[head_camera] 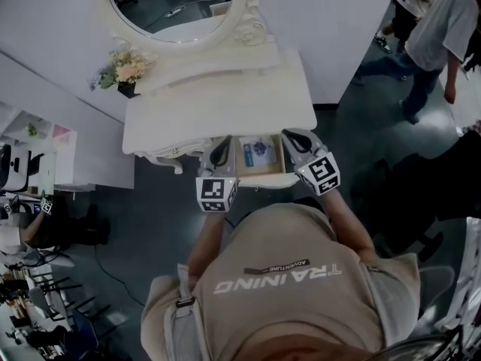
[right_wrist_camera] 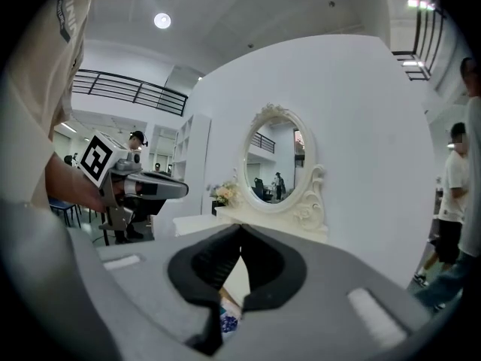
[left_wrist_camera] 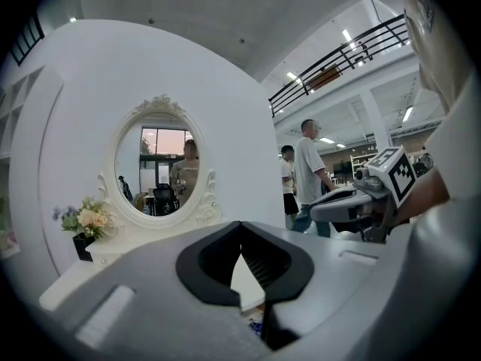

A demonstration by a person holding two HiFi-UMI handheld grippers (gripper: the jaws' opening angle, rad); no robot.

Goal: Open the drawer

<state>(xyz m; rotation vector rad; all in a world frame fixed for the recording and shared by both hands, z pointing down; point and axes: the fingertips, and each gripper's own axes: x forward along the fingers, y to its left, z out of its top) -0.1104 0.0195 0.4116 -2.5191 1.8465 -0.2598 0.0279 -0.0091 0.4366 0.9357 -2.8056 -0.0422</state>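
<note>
Beige T-shirt cloth (head_camera: 289,295) with white lettering lies nearest, on the person who holds the tools. Just past it come two grippers. The grey plastic left gripper (head_camera: 223,144) with a black-and-white marker cube is clenched, its dark pads meeting at the tip with nothing between them. The matching grey right gripper (head_camera: 290,137) is clamped tight in the same way and is equally empty. Each hangs over one side edge of the single shallow, wood-lined drawer (head_camera: 261,173), left over left and right over right. Whether either touches the wood I cannot tell.

That drawer stands pulled out from under the front edge of the one cream-white dressing table (head_camera: 218,104), between the two tools. Its inside is open to view, with one small blue-and-white flat item (head_camera: 259,150) in it, too small to identify. I judge the opening to be essentially done. At most a little more travel or a withdrawal of the tools remains.

Farther back on the tabletop's left corner sits one bouquet of pale flowers (head_camera: 126,66) in a dark vase. Behind it is one oval mirror in an ornate white frame (head_camera: 169,2). Beyond the table, on the dark floor, stand two people (head_camera: 443,28).
</note>
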